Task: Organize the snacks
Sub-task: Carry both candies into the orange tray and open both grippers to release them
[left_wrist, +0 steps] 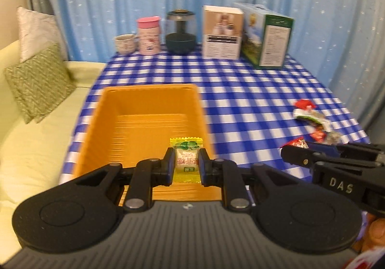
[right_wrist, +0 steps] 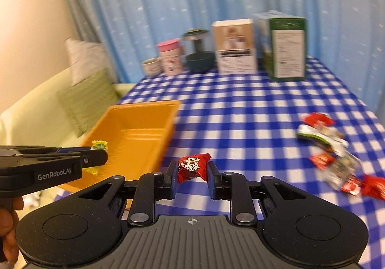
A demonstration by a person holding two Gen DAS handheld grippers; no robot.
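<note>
My left gripper (left_wrist: pixel 186 163) is shut on a yellow-wrapped snack (left_wrist: pixel 185 160) and hangs over the near end of the orange bin (left_wrist: pixel 110 110), whose floor shows nothing else. My right gripper (right_wrist: pixel 191 170) is shut on a red-wrapped snack (right_wrist: pixel 192 167) above the checked tablecloth, just right of the orange bin (right_wrist: pixel 154 114). The right gripper also shows at the right edge of the left wrist view (left_wrist: pixel 292 148), and the left gripper (right_wrist: pixel 98 157) with its yellow snack (right_wrist: pixel 99 145) at the left of the right wrist view. A pile of loose snacks (right_wrist: pixel 332 151) lies on the right of the table.
Along the far table edge stand a small cup (left_wrist: pixel 125 43), a pink tin (left_wrist: pixel 148 35), a dark glass jar (left_wrist: pixel 181 31), a white box (left_wrist: pixel 222 31) and a green box (left_wrist: pixel 268 36). A pale sofa with cushions (left_wrist: pixel 38 81) lies left of the table. Blue curtains hang behind.
</note>
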